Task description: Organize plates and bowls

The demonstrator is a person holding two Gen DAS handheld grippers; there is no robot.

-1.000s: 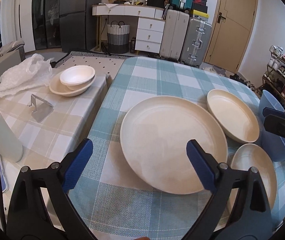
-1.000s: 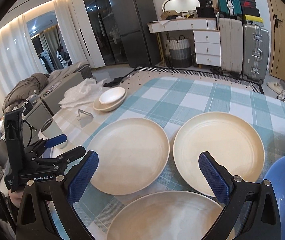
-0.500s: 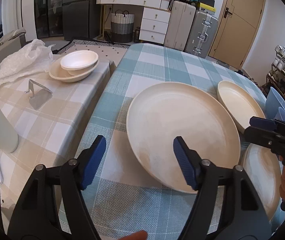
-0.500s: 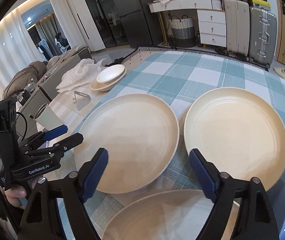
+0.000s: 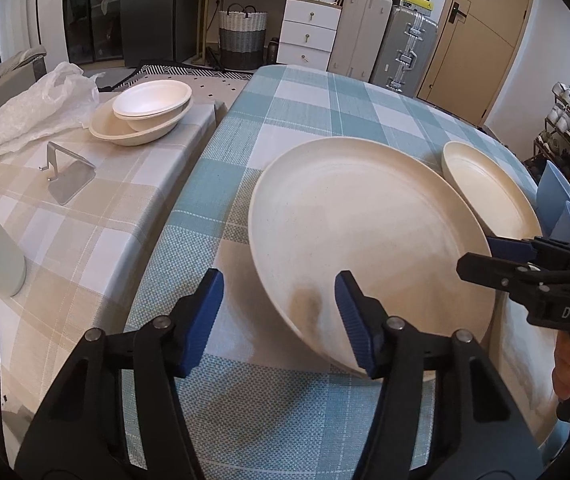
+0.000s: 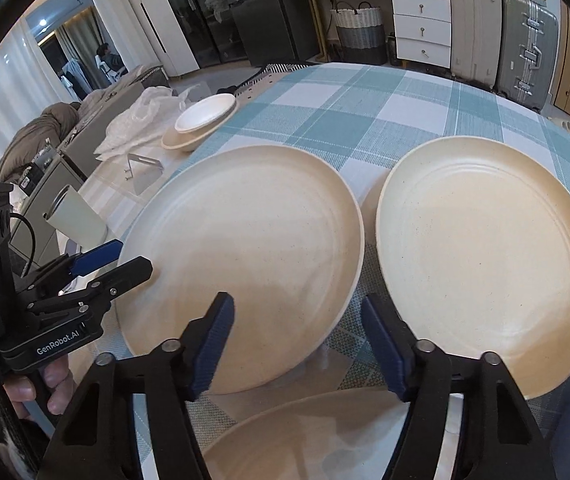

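Cream and speckled, a large round shallow plate (image 5: 365,236) lying flat on the teal-and-white checked tablecloth (image 5: 317,108), its near left rim straddled by the black left gripper with blue pads (image 5: 279,312), one pad over the dish and one outside on the cloth, jaws just closing in but not yet pressing, nothing held. At its near right rim, the right gripper (image 6: 297,340) likewise half open and just narrowing, empty, poised over the gap toward a second cream plate (image 6: 485,256) on the right, a third cream plate (image 6: 309,436) nearest. Far left, on a beige checked table (image 5: 97,216), stacked white bowls (image 5: 145,110); beyond, suitcases and white drawers.
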